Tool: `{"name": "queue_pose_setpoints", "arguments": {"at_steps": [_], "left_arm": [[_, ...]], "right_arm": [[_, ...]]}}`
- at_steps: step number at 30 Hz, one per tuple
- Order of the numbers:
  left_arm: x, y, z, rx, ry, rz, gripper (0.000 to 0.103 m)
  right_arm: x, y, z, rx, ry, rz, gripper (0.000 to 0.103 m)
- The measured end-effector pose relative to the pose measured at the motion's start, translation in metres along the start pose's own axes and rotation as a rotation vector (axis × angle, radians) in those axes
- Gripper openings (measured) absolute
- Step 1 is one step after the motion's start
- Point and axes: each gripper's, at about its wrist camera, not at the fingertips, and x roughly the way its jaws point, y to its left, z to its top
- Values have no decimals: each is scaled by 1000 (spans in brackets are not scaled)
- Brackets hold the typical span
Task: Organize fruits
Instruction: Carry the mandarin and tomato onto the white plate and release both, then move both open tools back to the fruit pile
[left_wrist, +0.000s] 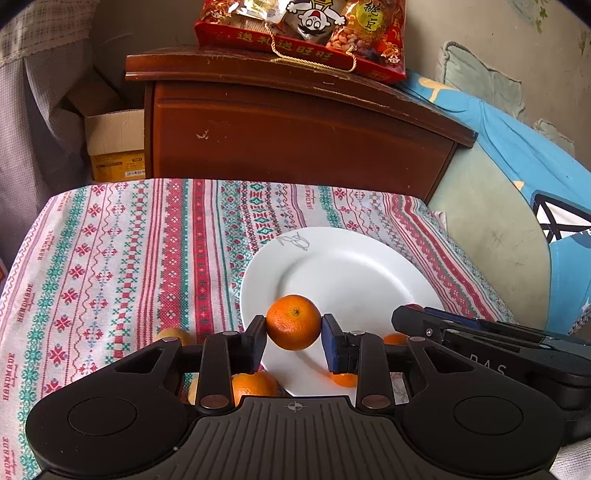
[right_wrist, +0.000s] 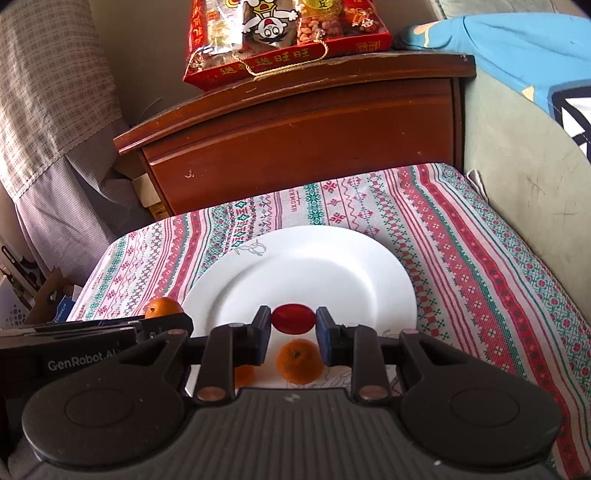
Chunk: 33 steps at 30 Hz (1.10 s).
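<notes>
A white plate lies on the patterned cloth; it also shows in the right wrist view. My left gripper is shut on a mandarin orange held above the plate's near rim. My right gripper is shut on a small red fruit, like a cherry tomato, above the plate's near part. A mandarin lies on the plate under it. Other mandarins lie on the cloth near the plate. The right gripper's body shows at the right of the left wrist view.
The cloth-covered table ends at a dark wooden cabinet with a red snack bag on top. A cardboard box sits at the left. A blue cushion and green seat stand at the right.
</notes>
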Motion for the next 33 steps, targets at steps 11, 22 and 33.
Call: {"name": "queue_pose_setpoints", "arguments": {"at_steps": [11,22,33], "left_arm": [[6,-9,6,-2,2,-19,40],[-27,15,27,-78,-6,61,49],[-79,54,24,-164,-65,109,49]], "right_arm": [[1,-2,4,45,9,4,32],[-19,8,7,18,-18,25,37],[-44,27,-6,-25,-13,75,37]]}}
